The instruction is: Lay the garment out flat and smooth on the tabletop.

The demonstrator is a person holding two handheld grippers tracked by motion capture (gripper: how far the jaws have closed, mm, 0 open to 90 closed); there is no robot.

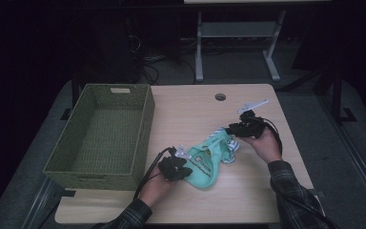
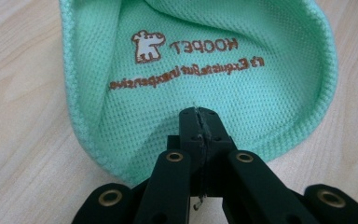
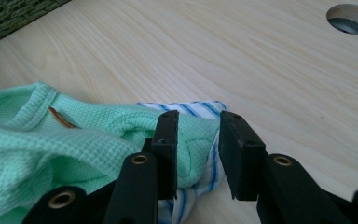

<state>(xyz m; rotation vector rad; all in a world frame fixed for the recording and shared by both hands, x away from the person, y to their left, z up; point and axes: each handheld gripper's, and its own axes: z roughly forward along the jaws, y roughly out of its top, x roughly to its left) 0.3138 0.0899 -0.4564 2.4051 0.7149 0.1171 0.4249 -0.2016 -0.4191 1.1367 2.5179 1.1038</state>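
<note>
The person has a small mint-green garment [image 1: 208, 160] lying on the wooden table [image 1: 190, 114], just right of the middle of the high view, with a woven green basket [image 1: 100, 133] standing empty to its left. The work in hand looks like straightening or folding this garment, probably before it goes into the basket.

The left gripper [image 1: 183, 168] sits at the garment's lower left edge. In the left gripper view its jaws are clenched tight on the mesh fabric, pinching a fold low in the frame just below the printed dog logo [image 2: 147, 45]. Judging by this, it serves as an anchor: one corner is pinned so the cloth does not slide while the other end is worked.

The right gripper [image 1: 228, 130] is at the opposite, upper right end of the garment. In the right gripper view [image 3: 196, 156] its jaws stand partly apart, with a bunched lump of green fabric and a blue-and-white striped edge [image 3: 198, 108] between them. The left jaw lies against the cloth, while a gap shows beside the right jaw, so the pads do not yet press on it. The garment therefore lies directly between these jaws, spreading away toward the left of that frame. The table's round cable hole [image 3: 352, 17] sits in the upper right corner.
</note>
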